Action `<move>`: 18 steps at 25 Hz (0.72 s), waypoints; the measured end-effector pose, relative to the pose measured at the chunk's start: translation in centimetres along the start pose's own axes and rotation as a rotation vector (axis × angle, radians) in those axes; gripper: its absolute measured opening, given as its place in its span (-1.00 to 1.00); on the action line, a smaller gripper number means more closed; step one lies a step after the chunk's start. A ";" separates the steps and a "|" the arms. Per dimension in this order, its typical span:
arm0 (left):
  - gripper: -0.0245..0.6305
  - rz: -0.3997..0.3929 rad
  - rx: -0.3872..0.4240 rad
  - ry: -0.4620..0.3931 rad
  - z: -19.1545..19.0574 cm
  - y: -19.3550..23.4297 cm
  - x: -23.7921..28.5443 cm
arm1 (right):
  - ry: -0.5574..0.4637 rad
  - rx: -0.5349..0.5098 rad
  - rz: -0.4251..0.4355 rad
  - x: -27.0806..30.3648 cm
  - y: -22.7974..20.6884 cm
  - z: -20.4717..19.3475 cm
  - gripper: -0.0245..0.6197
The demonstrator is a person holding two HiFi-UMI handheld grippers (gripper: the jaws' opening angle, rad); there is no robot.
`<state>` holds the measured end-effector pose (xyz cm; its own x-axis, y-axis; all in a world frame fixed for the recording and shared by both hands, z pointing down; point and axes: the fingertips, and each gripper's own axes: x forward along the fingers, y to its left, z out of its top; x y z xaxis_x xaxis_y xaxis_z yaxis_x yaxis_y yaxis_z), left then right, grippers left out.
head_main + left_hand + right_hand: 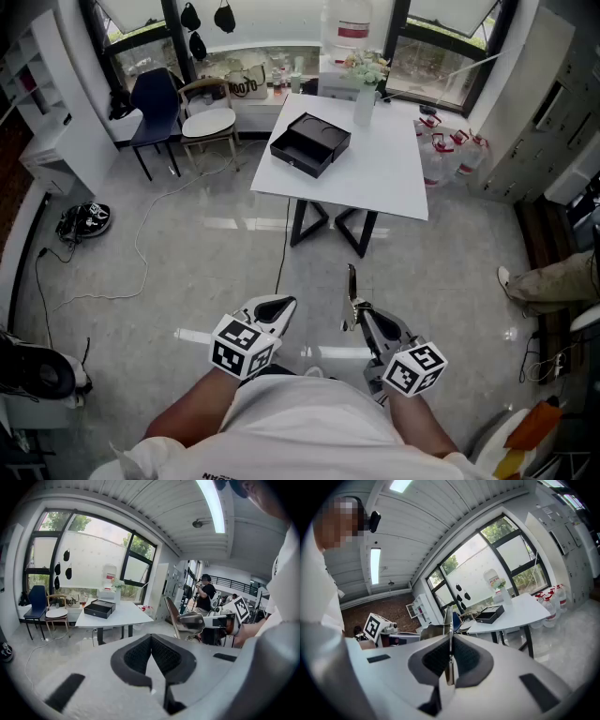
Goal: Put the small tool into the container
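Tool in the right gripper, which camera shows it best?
Left gripper view: the tool shows its flat side, clamped in the right gripper. Head view shows it small and dark; right gripper view only edge-on.

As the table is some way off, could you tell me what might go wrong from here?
The right gripper pinches the small tool by its lower end only, with most of the thin blade sticking out, so it might pivot or slip on the way. A cable trails over the floor in front of the table that bears the container, a possible trip hazard.
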<state>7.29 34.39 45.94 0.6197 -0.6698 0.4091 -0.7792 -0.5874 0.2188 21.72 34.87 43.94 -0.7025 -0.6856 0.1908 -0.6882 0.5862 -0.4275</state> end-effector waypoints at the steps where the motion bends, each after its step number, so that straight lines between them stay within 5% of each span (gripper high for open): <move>1: -0.90 0.001 -0.001 -0.001 -0.1 -0.3 0.1 | 0.000 -0.002 0.001 -0.2 -0.2 0.0 -0.90; 18: -0.90 0.004 -0.002 0.050 -1.2 -2.5 2.0 | -0.007 0.037 0.038 -1.8 -1.8 -0.5 -0.90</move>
<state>10.33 35.03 47.28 0.6115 -0.6482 0.4538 -0.7816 -0.5842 0.2188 24.15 35.30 44.77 -0.7265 -0.6665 0.1672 -0.6537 0.5953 -0.4671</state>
